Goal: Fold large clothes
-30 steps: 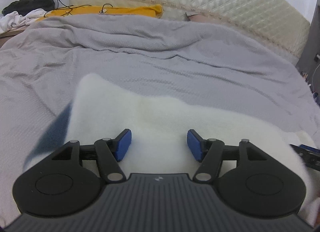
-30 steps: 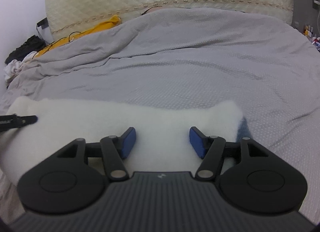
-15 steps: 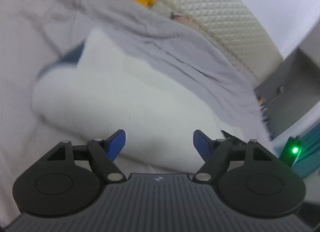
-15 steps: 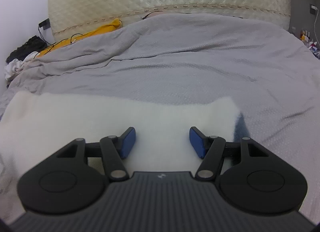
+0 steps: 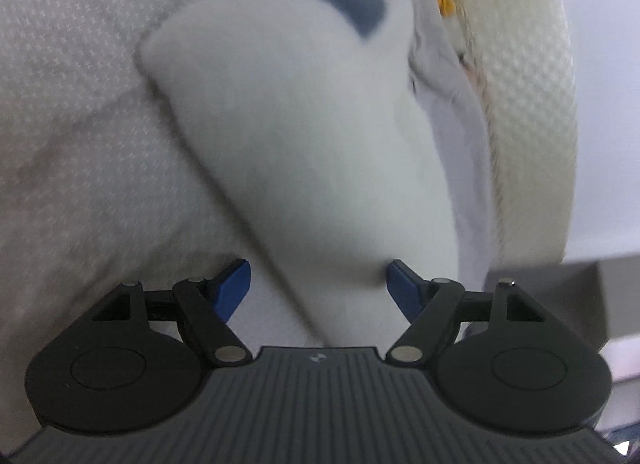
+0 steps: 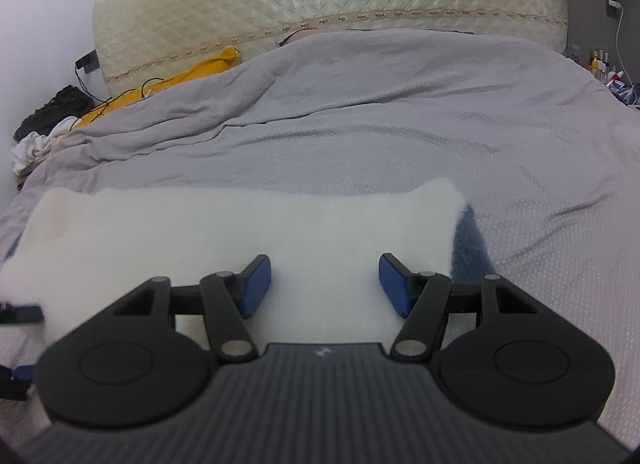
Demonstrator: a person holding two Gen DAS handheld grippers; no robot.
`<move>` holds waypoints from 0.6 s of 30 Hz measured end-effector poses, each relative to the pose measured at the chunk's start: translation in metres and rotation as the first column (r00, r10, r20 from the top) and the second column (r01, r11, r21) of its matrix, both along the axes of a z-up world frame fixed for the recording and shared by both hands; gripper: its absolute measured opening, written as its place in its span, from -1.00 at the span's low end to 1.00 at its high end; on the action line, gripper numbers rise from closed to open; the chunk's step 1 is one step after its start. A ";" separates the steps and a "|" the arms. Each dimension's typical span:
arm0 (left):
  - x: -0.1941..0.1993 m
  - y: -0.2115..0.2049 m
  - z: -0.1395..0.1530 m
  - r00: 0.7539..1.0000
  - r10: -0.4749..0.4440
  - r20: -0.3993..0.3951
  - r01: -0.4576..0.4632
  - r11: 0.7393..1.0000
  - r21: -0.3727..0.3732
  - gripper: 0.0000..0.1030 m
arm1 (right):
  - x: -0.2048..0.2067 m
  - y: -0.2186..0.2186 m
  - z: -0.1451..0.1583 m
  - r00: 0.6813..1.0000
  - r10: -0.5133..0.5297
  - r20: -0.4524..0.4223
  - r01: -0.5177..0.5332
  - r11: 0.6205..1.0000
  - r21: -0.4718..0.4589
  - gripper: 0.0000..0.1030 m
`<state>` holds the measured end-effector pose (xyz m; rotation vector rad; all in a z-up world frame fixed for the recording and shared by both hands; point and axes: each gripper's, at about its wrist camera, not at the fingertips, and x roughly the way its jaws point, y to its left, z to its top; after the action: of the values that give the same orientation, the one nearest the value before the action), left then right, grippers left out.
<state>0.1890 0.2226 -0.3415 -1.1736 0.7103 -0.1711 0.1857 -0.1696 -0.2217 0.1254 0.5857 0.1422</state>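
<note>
A white fleecy garment (image 6: 248, 232) with a dark blue patch (image 6: 468, 248) at its right end lies folded in a long band on the grey bed cover (image 6: 400, 136). My right gripper (image 6: 324, 284) is open, just above the garment's near right part. In the left wrist view the same garment (image 5: 304, 136) runs away from me, blurred, with its blue patch (image 5: 360, 12) at the far end. My left gripper (image 5: 318, 288) is open with the garment's near end between its blue fingers (image 5: 232, 288). It is not closed on the cloth.
A cream quilted headboard (image 6: 320, 4) stands behind the bed. A yellow cloth (image 6: 192, 72) with black cables and a heap of dark and white clothes (image 6: 44, 124) lie at the far left. Bottles stand on a side table (image 6: 608, 68) at the right.
My left gripper has swung round to the garment's left end and now looks along its length. The right gripper has barely moved. Both stay open.
</note>
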 end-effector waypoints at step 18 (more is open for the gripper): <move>0.012 -0.001 0.026 0.994 0.071 0.083 -0.086 0.976 0.199 -0.29 | -0.040 0.007 0.010 0.980 0.163 -0.115 -0.075 0.836 0.544 0.59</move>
<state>0.2010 0.2211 -0.3155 -0.9937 0.5989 -0.0745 0.1456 -0.1623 -0.2119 0.6559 0.7001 0.4231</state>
